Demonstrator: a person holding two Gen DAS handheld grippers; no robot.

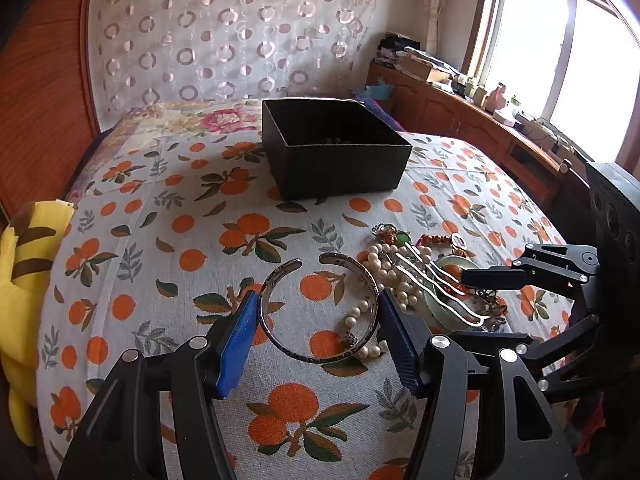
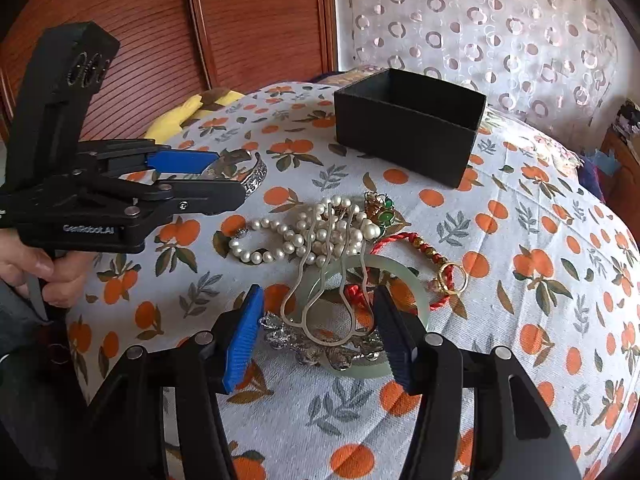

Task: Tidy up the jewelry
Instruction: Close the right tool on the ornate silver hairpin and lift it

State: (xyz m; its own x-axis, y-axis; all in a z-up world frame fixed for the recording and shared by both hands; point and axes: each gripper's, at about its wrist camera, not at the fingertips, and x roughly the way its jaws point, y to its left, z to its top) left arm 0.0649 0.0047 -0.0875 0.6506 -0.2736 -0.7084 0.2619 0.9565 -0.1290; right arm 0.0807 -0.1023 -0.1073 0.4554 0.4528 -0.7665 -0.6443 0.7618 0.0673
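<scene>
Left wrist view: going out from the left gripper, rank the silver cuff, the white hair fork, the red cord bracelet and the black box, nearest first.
1. Silver cuff: between the left gripper's fingers.
2. White hair fork: just right, lying on the pearls.
3. Red cord bracelet: farther back, right.
4. Black box: farthest, at the back, centre.

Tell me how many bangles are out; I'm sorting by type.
2: a silver cuff bangle between the left gripper's fingers, and a jade bangle under the hair fork. Others may hide beneath the pearls.

Silver cuff (image 1: 320, 312) flat on cloth beside pearl/jade/hairpin pile (image 2: 332, 248); black box (image 1: 334, 148) open behind.
</scene>
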